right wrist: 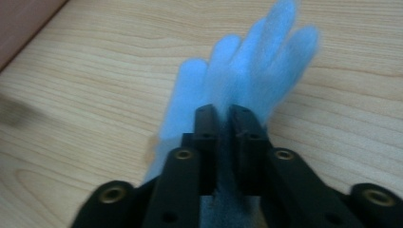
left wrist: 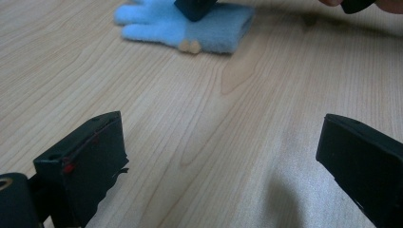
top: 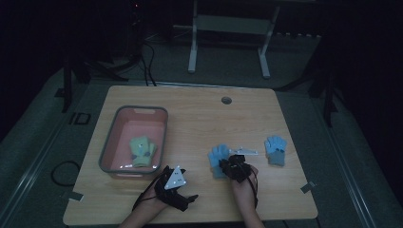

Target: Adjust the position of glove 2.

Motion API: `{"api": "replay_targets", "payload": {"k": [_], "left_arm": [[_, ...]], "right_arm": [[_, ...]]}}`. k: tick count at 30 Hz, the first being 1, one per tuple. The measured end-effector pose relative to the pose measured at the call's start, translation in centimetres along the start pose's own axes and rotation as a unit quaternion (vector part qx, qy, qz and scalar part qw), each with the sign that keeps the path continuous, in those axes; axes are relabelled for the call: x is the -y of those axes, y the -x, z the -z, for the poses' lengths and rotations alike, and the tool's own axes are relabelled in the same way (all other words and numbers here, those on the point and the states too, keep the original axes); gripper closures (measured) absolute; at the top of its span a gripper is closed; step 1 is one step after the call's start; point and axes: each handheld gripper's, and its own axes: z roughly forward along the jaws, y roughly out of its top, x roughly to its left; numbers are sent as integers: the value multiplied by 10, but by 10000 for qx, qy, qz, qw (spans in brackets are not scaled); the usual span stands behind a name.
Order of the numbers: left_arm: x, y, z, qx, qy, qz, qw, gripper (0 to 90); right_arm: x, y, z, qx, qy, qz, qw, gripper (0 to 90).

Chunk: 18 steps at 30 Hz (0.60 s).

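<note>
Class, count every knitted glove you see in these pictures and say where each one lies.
3: a green knitted glove inside the pink plastic basket; a light-blue knitted glove under the right gripper; another blue knitted glove at the table's right.

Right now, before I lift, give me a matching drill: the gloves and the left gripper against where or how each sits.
Things:
1. green glove
2. blue glove by the right gripper
3. far-right blue glove
4. left gripper

Places or states:
A. open above bare wood
B. inside the pink basket
C. alone on the table
D. under narrow jaws

Pairs: 1-B, 2-D, 3-C, 4-A
</note>
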Motion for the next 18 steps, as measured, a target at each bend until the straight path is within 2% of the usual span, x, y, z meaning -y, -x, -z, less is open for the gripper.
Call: {"api": "replay_targets", "payload": {"k": [2, 3, 4, 9, 14, 18], "left_arm": [[0, 0, 0, 7, -3, 8, 10000, 27], [0, 0, 0, 8, 1, 16, 10000, 27], [0, 0, 0, 5, -4, 19, 10000, 27], [0, 0, 0, 26, -8, 10, 10000, 27], [0, 0, 0, 39, 8, 24, 10000, 27], [0, 0, 0, 51, 9, 45, 10000, 27]], "right_arm": [[0, 0, 1, -27, 7, -2, 10000, 704], [0, 0, 1, -27, 7, -2, 10000, 704], [-2, 0, 3, 5, 38, 48, 10000, 654], [-7, 2, 11, 2, 92, 166, 9998, 599], [-15, 9, 23, -30, 135, 363, 9992, 585], [-21, 19, 31, -119, 208, 325, 9992, 579]]}}
